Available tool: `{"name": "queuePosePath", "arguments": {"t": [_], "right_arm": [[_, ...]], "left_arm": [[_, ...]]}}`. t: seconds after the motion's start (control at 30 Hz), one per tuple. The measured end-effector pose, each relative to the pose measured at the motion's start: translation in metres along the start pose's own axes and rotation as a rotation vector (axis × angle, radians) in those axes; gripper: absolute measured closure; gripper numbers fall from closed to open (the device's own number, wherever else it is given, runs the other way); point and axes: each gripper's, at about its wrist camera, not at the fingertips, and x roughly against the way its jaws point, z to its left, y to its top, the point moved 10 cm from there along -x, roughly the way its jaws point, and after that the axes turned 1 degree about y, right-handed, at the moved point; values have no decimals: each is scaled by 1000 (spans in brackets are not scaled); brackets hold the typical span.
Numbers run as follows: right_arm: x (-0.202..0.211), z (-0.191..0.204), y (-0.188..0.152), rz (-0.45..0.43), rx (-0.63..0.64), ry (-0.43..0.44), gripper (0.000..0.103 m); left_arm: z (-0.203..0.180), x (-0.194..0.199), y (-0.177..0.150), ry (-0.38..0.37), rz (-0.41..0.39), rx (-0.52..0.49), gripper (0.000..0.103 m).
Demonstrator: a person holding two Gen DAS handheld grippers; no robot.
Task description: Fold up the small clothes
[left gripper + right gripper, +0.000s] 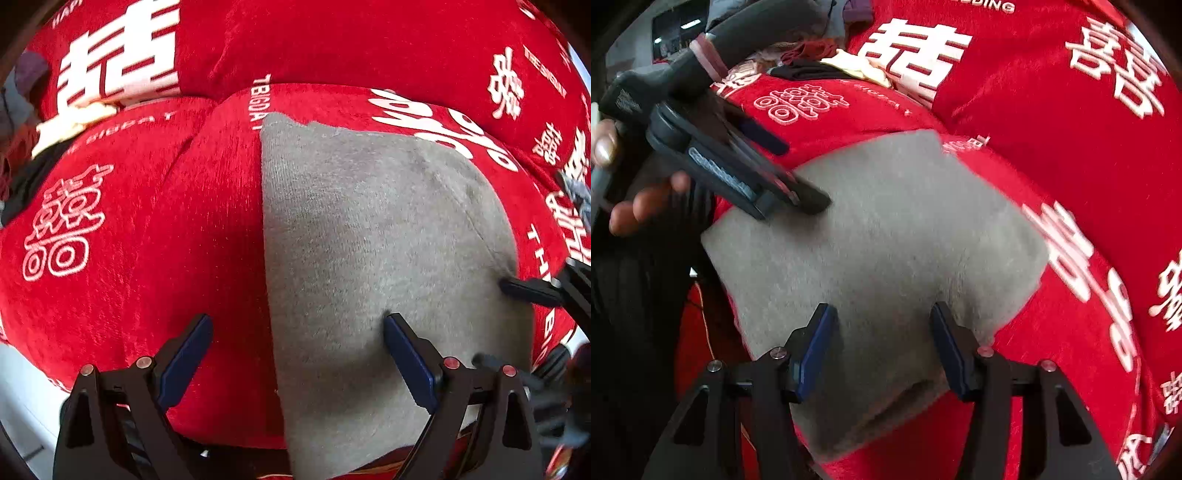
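Observation:
A grey folded cloth [376, 236] lies flat on a red cushion with white characters [147, 236]; it also shows in the right wrist view [879, 236]. My left gripper [297, 339] is open, its right finger [406, 354] resting on the cloth and its left finger over the red fabric. In the right wrist view the left gripper [798, 177] presses on the cloth's left part. My right gripper [882, 332] is open, both fingers resting on the cloth's near edge. Its fingertip [524, 288] shows at the cloth's right edge in the left wrist view.
A second red cushion [1052, 74] stands behind. A pile of other small clothes [827, 62], dark, cream and maroon, lies at the far left of the cushion; it also shows in the left wrist view [70, 122]. The cushion's front edge drops off close below the cloth.

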Motion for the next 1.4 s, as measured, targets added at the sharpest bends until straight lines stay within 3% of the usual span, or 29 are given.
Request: {"name": "queuePosePath", "arguments": {"t": [0.13, 0.17, 0.2, 0.23, 0.3, 0.5, 0.6, 0.7, 0.73, 0.77, 0.93, 1.03, 1.23, 1.4], "right_arm": [[12, -6, -16, -36, -35, -7, 45], [15, -8, -20, -31, -34, -33, 44], [15, -11, -26, 2, -38, -70, 37], [15, -15, -34, 43, -49, -80, 36], [24, -15, -35, 45, -61, -71, 36], [36, -19, 16, -34, -31, -81, 36], [13, -24, 38, -13, -28, -77, 34], [-25, -27, 25, 90, -47, -80, 34], [-26, -27, 21, 75, -65, -70, 34], [-22, -28, 18, 32, -103, -58, 33], [0, -30, -20, 17, -281, -23, 29], [19, -29, -32, 18, -316, -78, 29], [52, -19, -11, -19, -329, -142, 29], [54, -15, 12, 30, -341, -183, 29]], "left_arm": [[-3, 5, -9, 29, -27, -50, 9], [-3, 7, -11, 35, -32, -55, 9], [-3, 10, -11, 45, -37, -60, 9], [-1, 13, -12, 69, -47, -71, 9], [-3, 22, -12, 89, -72, -101, 9], [-6, 35, 15, 129, -138, -130, 9], [-3, 29, 31, 131, -136, -100, 9], [2, 5, 30, 167, -74, -104, 8], [2, -1, 27, 162, -63, -105, 6], [4, -3, 23, 166, -68, -93, 0], [7, 1, 4, 128, -98, -70, 0], [4, 10, -1, 152, -103, -75, 0], [0, 30, -1, 168, -139, -80, 0], [1, 48, 13, 172, -180, -49, 0]]}}
